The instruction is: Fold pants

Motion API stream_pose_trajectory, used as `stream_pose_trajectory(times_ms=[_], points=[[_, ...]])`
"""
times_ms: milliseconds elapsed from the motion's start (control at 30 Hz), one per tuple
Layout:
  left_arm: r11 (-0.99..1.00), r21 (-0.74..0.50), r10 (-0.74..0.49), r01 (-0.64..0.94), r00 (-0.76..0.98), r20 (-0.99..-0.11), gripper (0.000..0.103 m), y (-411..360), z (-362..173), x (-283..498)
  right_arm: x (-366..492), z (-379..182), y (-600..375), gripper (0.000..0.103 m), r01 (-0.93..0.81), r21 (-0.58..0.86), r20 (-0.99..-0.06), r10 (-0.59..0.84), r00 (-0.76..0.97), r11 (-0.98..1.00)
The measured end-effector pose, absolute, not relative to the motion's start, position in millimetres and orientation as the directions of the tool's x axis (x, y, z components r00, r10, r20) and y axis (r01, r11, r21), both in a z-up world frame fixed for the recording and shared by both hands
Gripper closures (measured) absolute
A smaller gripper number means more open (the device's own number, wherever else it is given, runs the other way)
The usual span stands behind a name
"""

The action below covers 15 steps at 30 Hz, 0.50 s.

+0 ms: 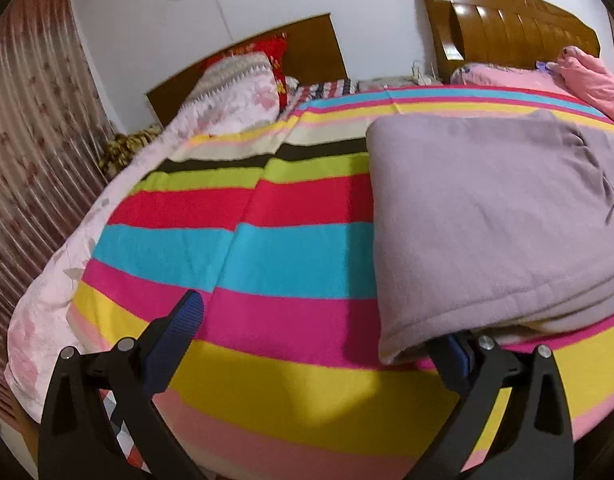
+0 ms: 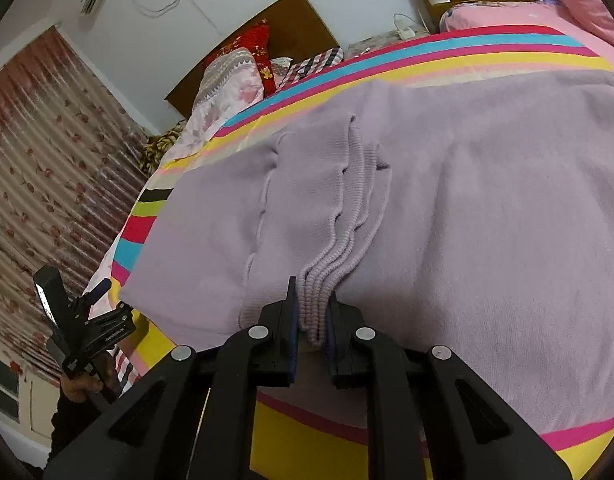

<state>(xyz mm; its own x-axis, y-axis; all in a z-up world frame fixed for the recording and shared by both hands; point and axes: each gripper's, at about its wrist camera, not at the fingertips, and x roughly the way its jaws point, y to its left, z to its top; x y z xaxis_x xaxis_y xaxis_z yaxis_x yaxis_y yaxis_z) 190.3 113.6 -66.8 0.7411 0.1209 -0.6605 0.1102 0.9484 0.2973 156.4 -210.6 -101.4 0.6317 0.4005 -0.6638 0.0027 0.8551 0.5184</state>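
On the bed (image 1: 291, 320), across its striped cover, the lilac pants (image 2: 487, 240) lie folded over on themselves in a thick, flat bundle. My right gripper (image 2: 311, 320) is clenched on the stacked ribbed cuffs (image 2: 319, 288) at the near edge of the pants, both pads pressing the knit between them. My left gripper (image 1: 319, 340) is spread wide and grasping nothing; its left finger stands over bare cover, while its right finger sits tucked under the near corner of the bundle. In the right wrist view, my left hand (image 2: 83, 384) holds that gripper off to the side, by the bed's edge.
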Motion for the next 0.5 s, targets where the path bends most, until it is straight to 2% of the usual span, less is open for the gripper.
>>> stream_pose_trajectory(times_ms=[100, 133, 200, 233, 267, 300, 400, 433, 500], points=[[0.923, 0.344, 0.11, 0.175, 0.735, -0.669, 0.002, 109.2, -60.6, 168.4, 158.3, -101.2, -208.8, 0.087, -0.011, 0.492, -0.683, 0.394, 0.615, 0.87], [0.906, 0.368, 0.105, 0.21, 0.73, -0.676, 0.002, 108.1, -59.5, 157.2, 158.4, -99.1, -208.0, 0.078, -0.014, 0.477, -0.689, 0.384, 0.614, 0.879], [0.887, 0.401, 0.114, 0.229, 0.734, -0.669, 0.002, 106.4, -56.0, 143.5, 155.2, -92.1, -208.2, 0.068, -0.023, 0.425, -0.709, 0.349, 0.613, 0.905], [0.887, 0.4, 0.106, 0.23, 0.743, -0.661, 0.002, 106.0, -49.5, 138.4, 152.9, -86.8, -210.1, 0.058, -0.023, 0.412, -0.705, 0.334, 0.626, 0.911], [0.9, 0.369, 0.069, 0.231, 0.76, -0.646, 0.002, 105.0, -35.5, 134.7, 149.7, -79.4, -214.2, 0.043, -0.023, 0.401, -0.688, 0.318, 0.652, 0.916], [0.916, 0.329, 0.029, 0.231, 0.78, -0.626, 0.002, 103.7, -21.5, 133.8, 148.1, -72.9, -216.5, 0.039, -0.022, 0.387, -0.673, 0.299, 0.677, 0.922], [0.963, 0.114, -0.151, 0.246, 0.835, -0.53, 0.002, 91.3, 28.1, 150.4, 151.6, -49.8, -212.7, 0.038, -0.081, 0.318, -0.616, 0.271, 0.739, 0.945], [0.963, 0.059, -0.196, 0.264, 0.831, -0.52, 0.002, 86.8, 34.5, 158.5, 155.3, -45.6, -209.5, 0.038, -0.098, 0.311, -0.609, 0.277, 0.743, 0.945], [0.939, -0.107, -0.328, 0.325, 0.762, -0.559, 0.002, 67.8, 40.3, 196.2, 167.6, -39.6, -197.6, 0.038, -0.148, 0.325, -0.592, 0.323, 0.738, 0.934]])
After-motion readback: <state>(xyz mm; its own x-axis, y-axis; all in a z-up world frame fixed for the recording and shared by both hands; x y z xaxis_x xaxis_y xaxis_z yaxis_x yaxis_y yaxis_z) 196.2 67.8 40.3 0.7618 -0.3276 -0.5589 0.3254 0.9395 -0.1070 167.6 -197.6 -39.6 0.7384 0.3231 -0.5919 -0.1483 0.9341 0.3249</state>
